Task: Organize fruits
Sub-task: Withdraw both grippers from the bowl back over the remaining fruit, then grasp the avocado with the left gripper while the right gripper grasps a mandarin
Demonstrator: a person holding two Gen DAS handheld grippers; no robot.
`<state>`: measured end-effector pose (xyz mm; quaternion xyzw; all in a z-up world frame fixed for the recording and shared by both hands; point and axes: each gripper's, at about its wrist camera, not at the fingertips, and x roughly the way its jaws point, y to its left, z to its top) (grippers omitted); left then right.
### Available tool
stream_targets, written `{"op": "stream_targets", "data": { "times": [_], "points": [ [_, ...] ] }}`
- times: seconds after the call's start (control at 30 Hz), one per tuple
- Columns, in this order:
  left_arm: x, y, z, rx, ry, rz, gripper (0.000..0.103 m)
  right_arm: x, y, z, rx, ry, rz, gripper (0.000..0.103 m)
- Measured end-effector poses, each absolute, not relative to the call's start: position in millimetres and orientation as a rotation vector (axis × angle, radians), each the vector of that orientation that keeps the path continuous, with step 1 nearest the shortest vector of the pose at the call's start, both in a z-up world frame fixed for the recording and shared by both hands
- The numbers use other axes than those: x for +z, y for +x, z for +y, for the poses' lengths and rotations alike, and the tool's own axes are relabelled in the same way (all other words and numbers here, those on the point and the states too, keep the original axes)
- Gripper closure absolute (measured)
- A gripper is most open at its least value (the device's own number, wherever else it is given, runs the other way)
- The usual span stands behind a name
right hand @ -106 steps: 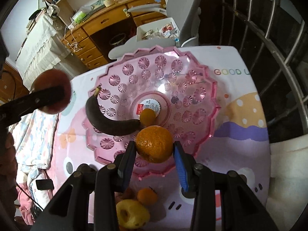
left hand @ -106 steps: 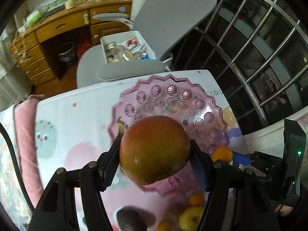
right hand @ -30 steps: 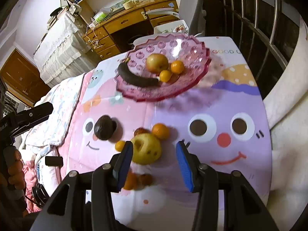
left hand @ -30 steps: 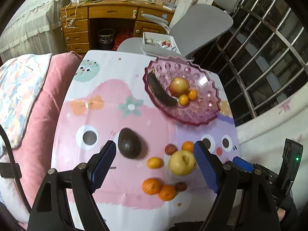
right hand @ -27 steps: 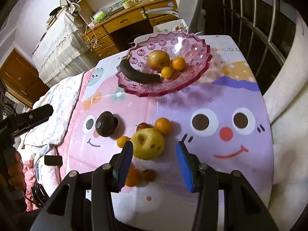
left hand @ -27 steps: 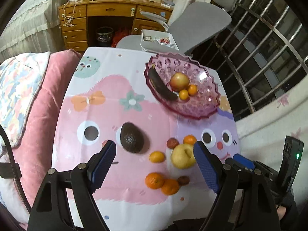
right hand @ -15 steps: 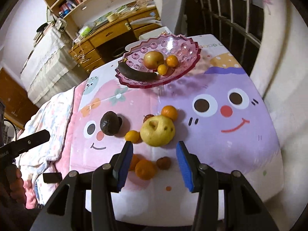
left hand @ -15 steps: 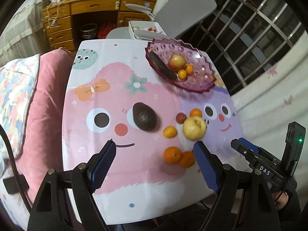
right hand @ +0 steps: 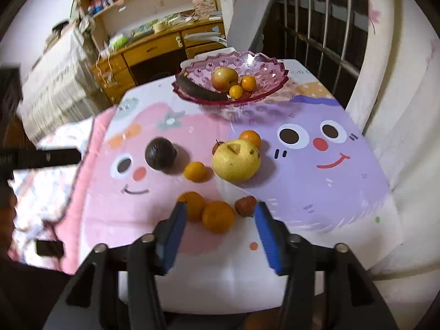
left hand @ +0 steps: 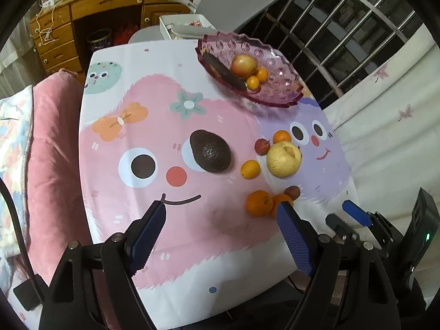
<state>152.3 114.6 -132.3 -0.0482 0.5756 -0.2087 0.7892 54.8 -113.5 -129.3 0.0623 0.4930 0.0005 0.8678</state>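
Left wrist view: a few seconds ago the left claw (left hand: pixel 220 231) gripped an apple; now it is empty, its jaws standing wide over the pink part of the bench (left hand: pixel 115 63), and the view has pulled back from the bowl to take in the whole cloth. The apple (left hand: pixel 243 65) sits in the pink bowl (left hand: pixel 283 88) at the far end, beside two oranges (left hand: pixel 257 78) and a dark banana (left hand: pixel 224 71). So that delivery looks done, and I judge the next pick is in hand. The avocado (left hand: pixel 210 154) lies loose mid-bench, well ahead of this claw; its long axis runs slantwise, narrow end toward the far left, broad end toward the near right. The banana's long axis follows the bowl's left rim, from far left down to near right.

Right wrist view: the right claw (right hand: pixel 220 220) was shut on an orange then; now it holds nothing and its jaws are opening. It hangs low over the near cluster, with a near orange (right hand: pixel 218 216) between the blue pads, untouched as far as I can tell. A second orange (right hand: pixel 192 205) lies partly behind the left pad and a small brown fruit (right hand: pixel 245 205) just inside the right pad. The pear (right hand: pixel 236 160) lies beyond, a cut notch showing on top. Seven fruits are left on the bench.
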Motion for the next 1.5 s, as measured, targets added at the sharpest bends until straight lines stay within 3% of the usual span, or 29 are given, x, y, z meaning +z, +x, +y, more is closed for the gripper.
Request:
{"op": "stream_targets", "data": {
  "times": [0.4, 0.6, 1.5],
  "points": [
    [-166.4, 186.1, 108.8, -0.389, -0.099, 1.331, 0.017, -173.2, 63.4, -75.6, 0.082, -0.129, 1.09, 0.046],
    [-192.5, 211.0, 110.3, -0.324, -0.221, 1.41, 0.014, -196.5, 75.2, -68.6, 0.149, -0.287, 1.126, 0.046],
    [-275.7, 282.0, 63.9, -0.215, -0.331, 1.511, 0.014, -237.6, 105.7, -70.8, 0.524, -0.428, 1.189, 0.053]
  ]
}}
